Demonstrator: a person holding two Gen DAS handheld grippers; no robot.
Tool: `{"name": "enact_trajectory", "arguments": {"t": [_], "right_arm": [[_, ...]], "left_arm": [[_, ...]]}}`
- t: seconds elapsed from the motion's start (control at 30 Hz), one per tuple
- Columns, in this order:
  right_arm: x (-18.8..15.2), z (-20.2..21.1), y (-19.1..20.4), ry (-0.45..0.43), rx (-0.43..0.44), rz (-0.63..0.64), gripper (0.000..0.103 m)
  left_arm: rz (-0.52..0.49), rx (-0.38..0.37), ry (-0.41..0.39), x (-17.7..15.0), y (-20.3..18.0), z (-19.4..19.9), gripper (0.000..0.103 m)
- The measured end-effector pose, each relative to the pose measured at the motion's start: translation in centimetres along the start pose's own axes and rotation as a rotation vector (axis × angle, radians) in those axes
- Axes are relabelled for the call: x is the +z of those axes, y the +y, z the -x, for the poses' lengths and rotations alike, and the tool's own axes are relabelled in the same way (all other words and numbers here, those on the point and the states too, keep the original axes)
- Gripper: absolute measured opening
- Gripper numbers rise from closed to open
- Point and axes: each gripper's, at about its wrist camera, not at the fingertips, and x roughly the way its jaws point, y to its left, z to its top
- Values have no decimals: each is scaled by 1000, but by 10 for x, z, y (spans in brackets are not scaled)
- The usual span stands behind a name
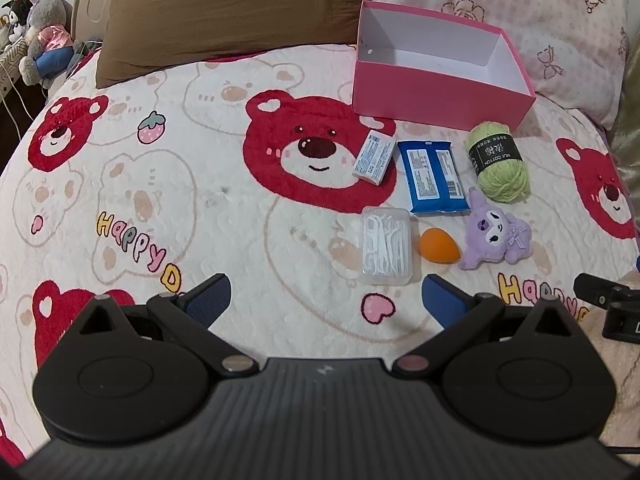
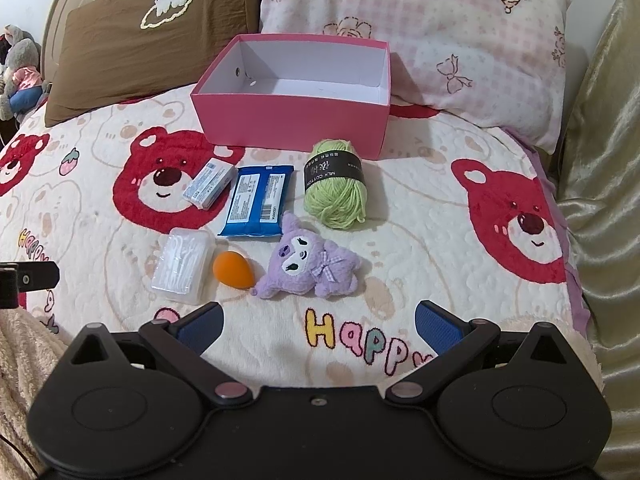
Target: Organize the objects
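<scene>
An empty pink box (image 1: 436, 98) (image 2: 292, 118) stands open on the bear-print blanket. In front of it lie a small white carton (image 1: 373, 156) (image 2: 209, 185), a blue wipes pack (image 1: 434, 176) (image 2: 258, 200), a green yarn ball (image 1: 498, 162) (image 2: 335, 188), a clear case of floss picks (image 1: 387, 246) (image 2: 182, 266), an orange sponge egg (image 1: 439, 244) (image 2: 233, 270) and a purple plush (image 1: 496, 234) (image 2: 310, 266). My left gripper (image 1: 326, 298) is open just short of the floss case. My right gripper (image 2: 318, 326) is open just short of the plush. Neither holds anything.
A brown pillow (image 1: 224, 12) (image 2: 152, 36) and a pink checked pillow (image 1: 552, 20) (image 2: 440, 28) lean behind the box. Stuffed toys (image 1: 44, 36) sit beyond the bed's far left. A golden cover (image 2: 604, 168) bunches on the right. The right gripper's tip (image 1: 604, 304) shows at the right edge.
</scene>
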Motion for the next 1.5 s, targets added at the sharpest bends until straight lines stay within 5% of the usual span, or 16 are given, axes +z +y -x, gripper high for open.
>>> {"name": "enact_trajectory", "arguments": {"t": [1.1,1.33,1.5], "right_arm": [[2,14,-1,-16,38,21,103],[1,20,18,-160,213,111,103],[6,16,40,-284,251,201,103]], "left_arm": [[-71,-49,-14,15,-6,18,103],[-83,-145,-49,35,2,10,103],[-114,-180,-67,46,0,-2,103]]}}
